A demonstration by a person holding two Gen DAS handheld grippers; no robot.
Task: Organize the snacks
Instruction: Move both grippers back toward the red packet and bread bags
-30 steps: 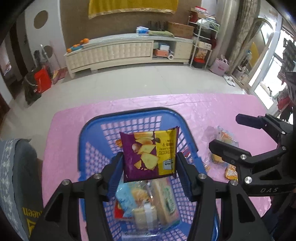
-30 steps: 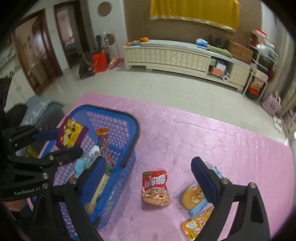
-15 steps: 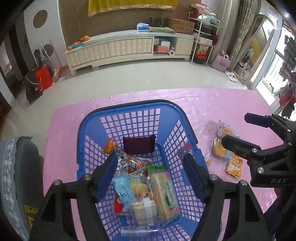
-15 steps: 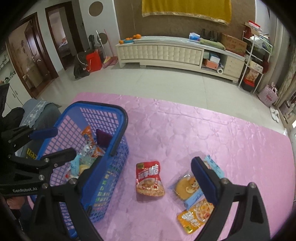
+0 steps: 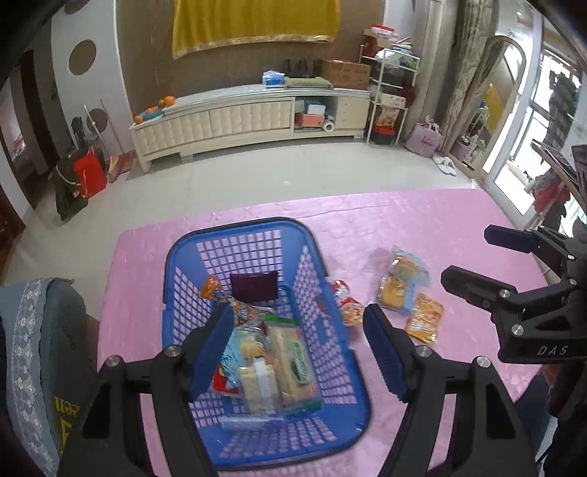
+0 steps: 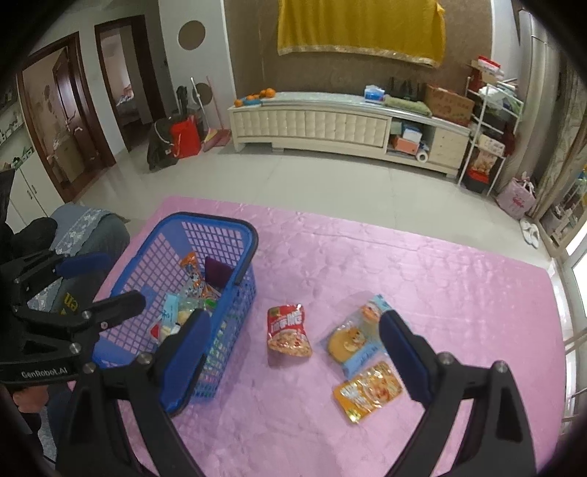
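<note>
Snacks left on the pink tablecloth (image 6: 422, 264): red pouch (image 6: 288, 331), cake pack (image 6: 354, 335), orange packet (image 6: 368, 390), all beside the blue basket (image 5: 176, 264). Both our left gripper (image 5: 299, 348) and right gripper (image 6: 295, 354) are spread wide with nothing in them, so we'd probably drop the right one over the red pouch first and pinch its flat sides, though the fisheye makes its lie hard to judge.

Wall: we saw a brown textured wall with a yellow cloth (image 6: 361, 31) hung across it.
Floor: we found pale grey tiles (image 6: 293, 183), glossy.
Furniture: we noted a long cream cabinet (image 5: 249, 117) against the wall and a white wire shelf (image 6: 488, 121) beside it.
Doors: we saw dark wooden door frames (image 6: 66, 110) at left.
Light: daylight came through a glass door (image 5: 528, 154) at right.
</note>
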